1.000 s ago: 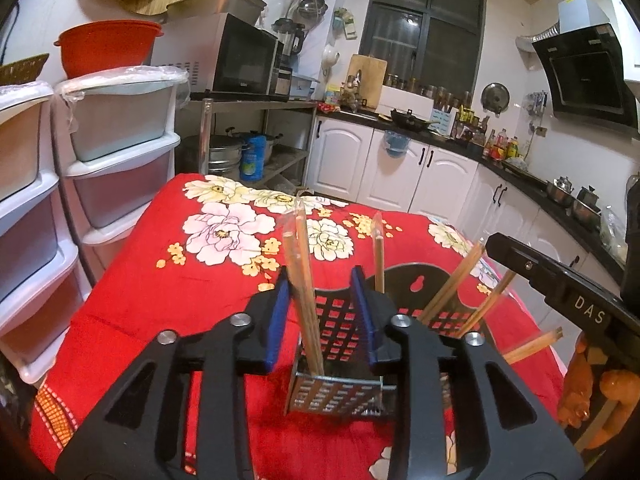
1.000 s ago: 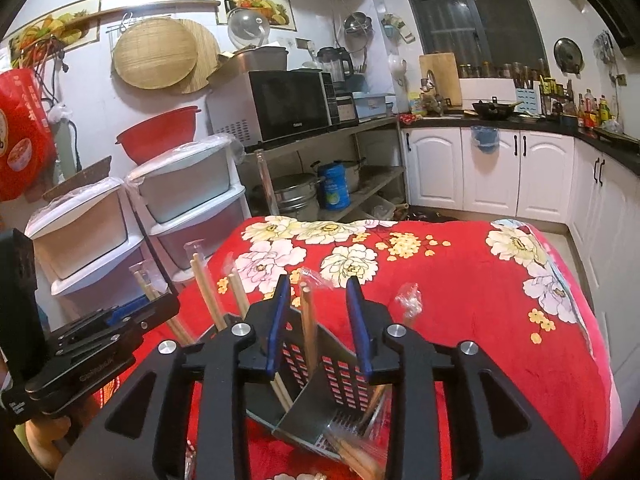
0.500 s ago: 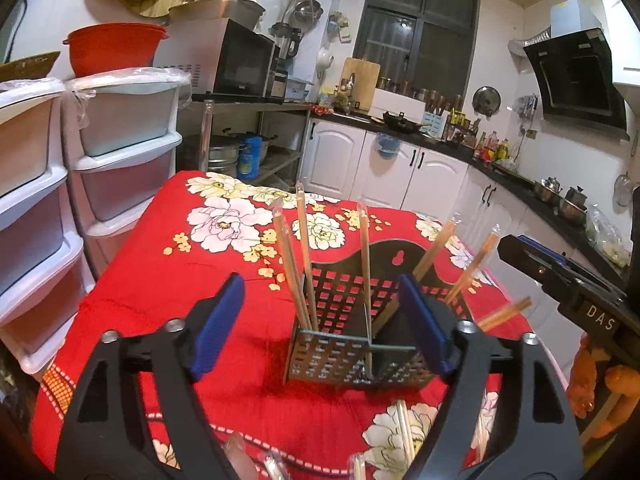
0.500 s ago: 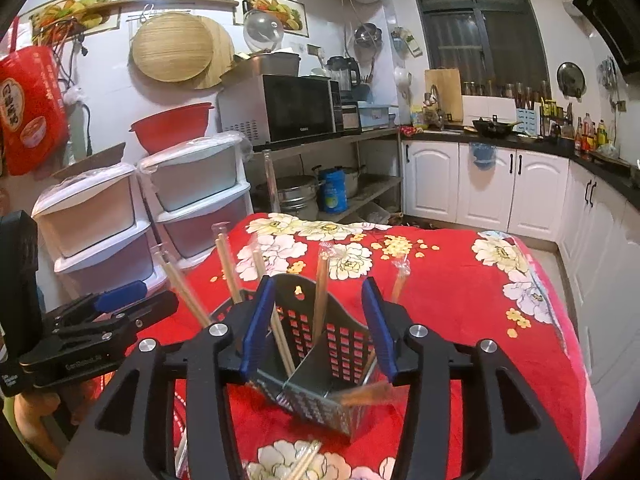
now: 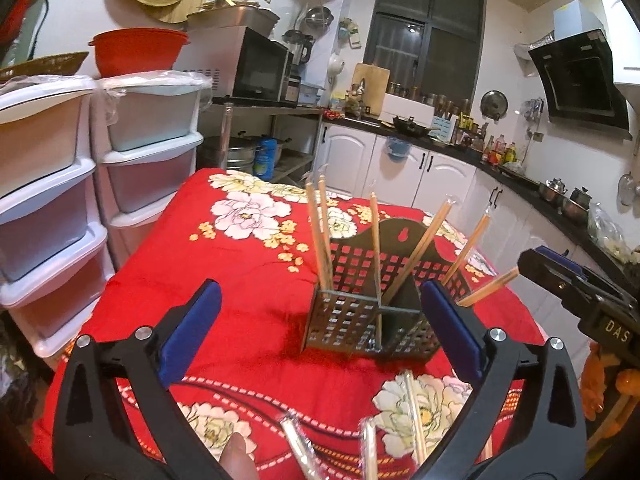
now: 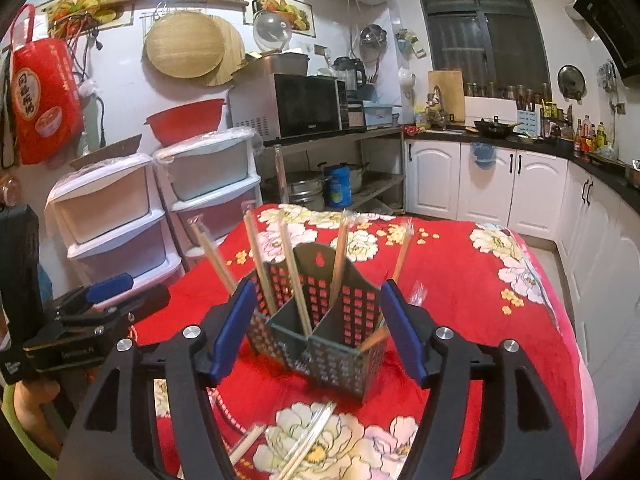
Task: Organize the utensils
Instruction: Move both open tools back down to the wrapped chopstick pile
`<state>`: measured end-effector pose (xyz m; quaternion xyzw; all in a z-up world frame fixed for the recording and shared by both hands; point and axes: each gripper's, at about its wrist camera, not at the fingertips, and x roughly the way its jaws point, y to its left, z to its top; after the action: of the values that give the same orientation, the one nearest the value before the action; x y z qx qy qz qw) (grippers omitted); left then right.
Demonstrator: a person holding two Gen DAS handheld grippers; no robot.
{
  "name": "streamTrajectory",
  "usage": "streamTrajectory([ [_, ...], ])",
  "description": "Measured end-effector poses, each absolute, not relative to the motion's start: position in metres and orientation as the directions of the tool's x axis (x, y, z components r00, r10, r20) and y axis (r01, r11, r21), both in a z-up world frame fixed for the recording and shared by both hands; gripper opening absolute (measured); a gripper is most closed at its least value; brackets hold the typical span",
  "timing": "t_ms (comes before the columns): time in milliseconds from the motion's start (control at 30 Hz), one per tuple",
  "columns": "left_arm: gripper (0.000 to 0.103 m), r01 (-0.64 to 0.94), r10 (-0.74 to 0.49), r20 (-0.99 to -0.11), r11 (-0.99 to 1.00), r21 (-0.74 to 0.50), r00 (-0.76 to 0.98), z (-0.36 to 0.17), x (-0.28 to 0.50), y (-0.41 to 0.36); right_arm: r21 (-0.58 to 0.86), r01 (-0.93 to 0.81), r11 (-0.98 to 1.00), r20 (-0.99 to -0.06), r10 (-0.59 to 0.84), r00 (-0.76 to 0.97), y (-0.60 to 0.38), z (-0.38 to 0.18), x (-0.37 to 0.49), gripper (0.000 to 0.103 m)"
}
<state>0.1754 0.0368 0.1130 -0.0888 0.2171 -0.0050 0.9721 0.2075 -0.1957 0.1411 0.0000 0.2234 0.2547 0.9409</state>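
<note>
Chopsticks (image 5: 414,258) stood at mixed angles in the perforated utensil caddy (image 5: 352,316), some upright, others leaning out to the right, and the caddy sat on the red floral cloth (image 5: 240,280) covering the surface. My left gripper (image 5: 320,324) was spread wide, its blue pads (image 5: 192,328) flanking the caddy's near side without touching it and holding nothing. My right gripper (image 6: 316,332) was likewise wide and empty, hovering just near the caddy (image 6: 320,340), which showed a divider splitting it into compartments. More wrapped chopsticks (image 6: 304,436) lay loose on the cloth at the near edge, below the caddy. Stacked plastic drawers (image 5: 148,168) stood to the left, and a microwave (image 6: 304,106) sat on a far shelf.
</note>
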Motion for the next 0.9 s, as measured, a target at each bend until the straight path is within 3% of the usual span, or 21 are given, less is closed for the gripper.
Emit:
streamTrajectory([
  [900, 0.091, -0.088, -0.018, -0.492, 0.978, -0.191, 0.87, 0.073, 0.126, 0.073, 0.097, -0.483, 0.87, -0.566, 0.448, 0.692, -0.191, 0.082, 0.165, 0.069],
])
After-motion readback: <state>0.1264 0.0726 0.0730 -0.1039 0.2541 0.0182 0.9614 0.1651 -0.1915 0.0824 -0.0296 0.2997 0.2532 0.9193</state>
